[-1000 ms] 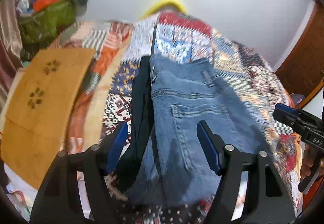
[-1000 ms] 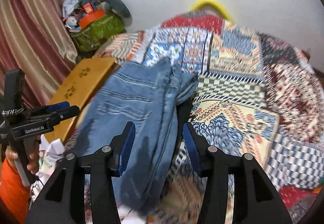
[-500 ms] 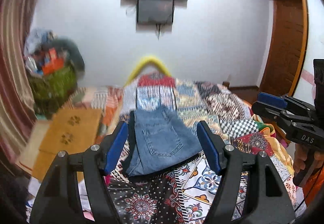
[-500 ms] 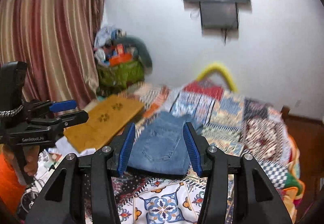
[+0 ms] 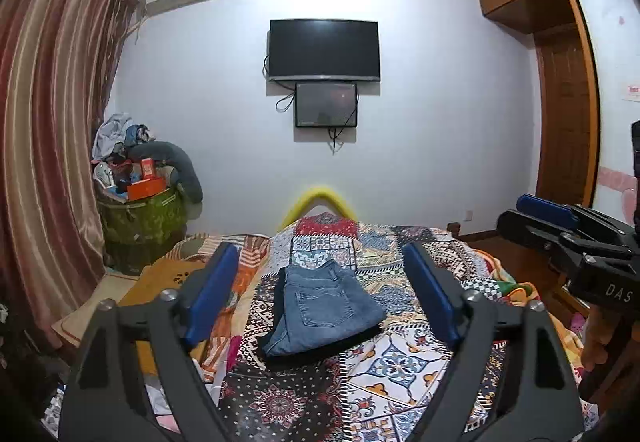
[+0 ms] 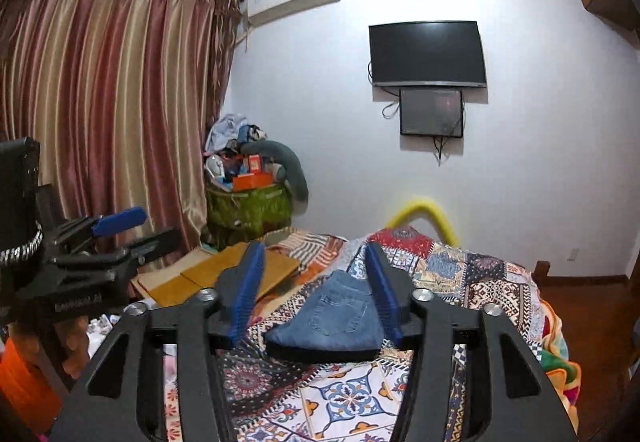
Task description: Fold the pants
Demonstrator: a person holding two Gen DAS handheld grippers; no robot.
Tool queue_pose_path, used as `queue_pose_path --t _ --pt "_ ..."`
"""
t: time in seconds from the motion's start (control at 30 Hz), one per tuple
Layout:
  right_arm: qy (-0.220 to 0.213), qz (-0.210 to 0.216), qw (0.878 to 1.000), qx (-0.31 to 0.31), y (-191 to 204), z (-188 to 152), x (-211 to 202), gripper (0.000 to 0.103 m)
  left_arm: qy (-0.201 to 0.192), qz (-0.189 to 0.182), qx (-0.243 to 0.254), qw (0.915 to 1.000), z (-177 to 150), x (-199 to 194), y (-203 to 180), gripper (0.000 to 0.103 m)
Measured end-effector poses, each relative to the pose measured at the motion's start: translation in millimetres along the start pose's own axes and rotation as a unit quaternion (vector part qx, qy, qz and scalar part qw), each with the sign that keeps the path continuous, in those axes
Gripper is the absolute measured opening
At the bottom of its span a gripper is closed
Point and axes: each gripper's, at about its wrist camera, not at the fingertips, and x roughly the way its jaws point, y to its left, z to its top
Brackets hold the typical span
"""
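Blue jeans lie folded into a compact stack on the patchwork bedspread, back pocket up, with a dark garment edge showing beneath them. They also show in the right wrist view. My left gripper is open and empty, held well back from and above the jeans. My right gripper is open and empty, also held back from them. Each gripper appears at the edge of the other's view, the right one and the left one.
An orange-brown board lies at the bed's left side. A green bin piled with clutter stands by the striped curtain. A television hangs on the far wall. A wooden wardrobe is at the right.
Both grippers have pulled back and risen away from the folded jeans, which now look small and far. The jeans stay put on the bed.
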Motion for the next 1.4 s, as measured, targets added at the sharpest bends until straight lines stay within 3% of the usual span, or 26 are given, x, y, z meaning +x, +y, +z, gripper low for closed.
queue_pose_path --t 0.13,0.37,1.4 --pt "-0.009 -0.01 1.0 0.009 1.2 -3.0 -2.3 0.075 -0.015 0.004 -0.007 0.9999 -2.8 -11.0 -2.4 0.103" --pt "-0.026 -0.037 0.999 0.016 2.8 -10.6 -11.2 0.103 -0.028 0.009 -0.007 0.9995 -6.9 -18.4 -4.9 0.103" --pt "-0.007 -0.051 0.998 0.03 -5.6 -21.0 -20.3 0.103 -0.006 -0.002 -0.015 0.9999 -23.6 -3.4 -6.3 0.103"
